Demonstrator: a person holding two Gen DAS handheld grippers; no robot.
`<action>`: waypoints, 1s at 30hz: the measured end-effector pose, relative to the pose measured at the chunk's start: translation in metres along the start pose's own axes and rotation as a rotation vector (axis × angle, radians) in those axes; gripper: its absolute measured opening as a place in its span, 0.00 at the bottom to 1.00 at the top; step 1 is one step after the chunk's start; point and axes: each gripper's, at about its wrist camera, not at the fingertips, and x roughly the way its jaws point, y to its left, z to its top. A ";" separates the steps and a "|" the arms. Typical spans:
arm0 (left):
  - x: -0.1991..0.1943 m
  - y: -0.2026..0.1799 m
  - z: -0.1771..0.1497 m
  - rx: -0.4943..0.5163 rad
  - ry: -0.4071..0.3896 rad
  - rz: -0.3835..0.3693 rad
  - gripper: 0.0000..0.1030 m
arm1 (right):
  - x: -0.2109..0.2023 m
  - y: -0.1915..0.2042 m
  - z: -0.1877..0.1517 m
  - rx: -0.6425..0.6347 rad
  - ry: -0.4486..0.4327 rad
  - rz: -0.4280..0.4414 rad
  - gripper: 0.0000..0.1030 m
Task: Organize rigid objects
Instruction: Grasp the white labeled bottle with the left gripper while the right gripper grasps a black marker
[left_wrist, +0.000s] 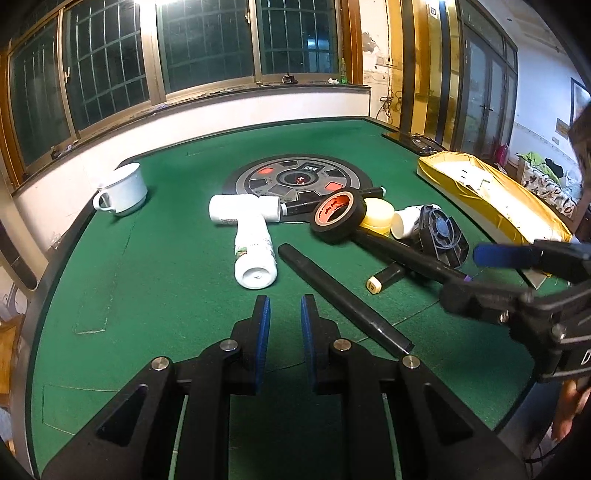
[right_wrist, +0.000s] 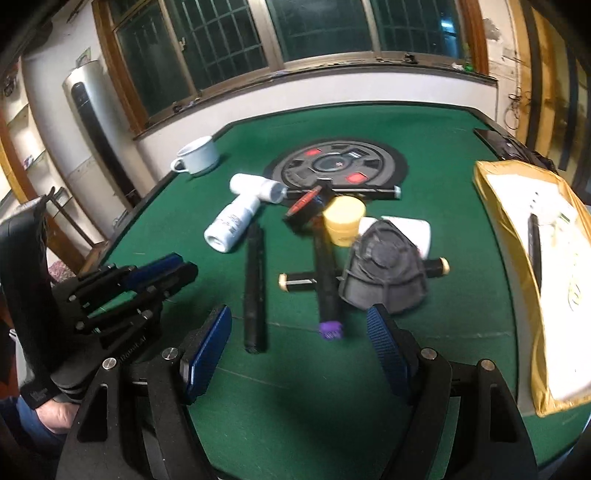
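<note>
Your right gripper (right_wrist: 299, 347) is spread wide and empty above the near edge of the green table (right_wrist: 461, 155), with the purple-capped marker (right_wrist: 327, 280) lying just beyond its pads; your left gripper (left_wrist: 284, 325) is pressed nearly together with nothing between the pads, hovering near the plain black marker (left_wrist: 343, 299). The objects to organize sit in a heap at mid-table, left of the yellow tray (right_wrist: 506, 236) on the right side. The risk is in how they overlap: the purple-capped marker runs under the tape roll (left_wrist: 338, 216) and close beside the black fan (right_wrist: 384, 269), with a short cream-capped marker (right_wrist: 299, 282) crossing beneath it. Pull it out quickly and you will likely drag the tape, tip the yellow jar (right_wrist: 343, 219), or roll the white bottles (left_wrist: 255, 251) away. Your two grippers also sit close together, so a sideways reach could knock one against the other.
</note>
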 end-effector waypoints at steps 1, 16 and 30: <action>0.000 0.001 0.000 -0.004 0.001 0.004 0.14 | -0.001 0.003 0.003 -0.013 -0.012 -0.006 0.69; 0.005 0.044 -0.004 -0.086 0.025 0.048 0.14 | 0.072 0.027 0.030 -0.064 0.160 0.109 0.53; 0.015 0.068 0.003 -0.133 0.068 -0.015 0.14 | 0.105 0.054 0.036 -0.247 0.214 -0.015 0.13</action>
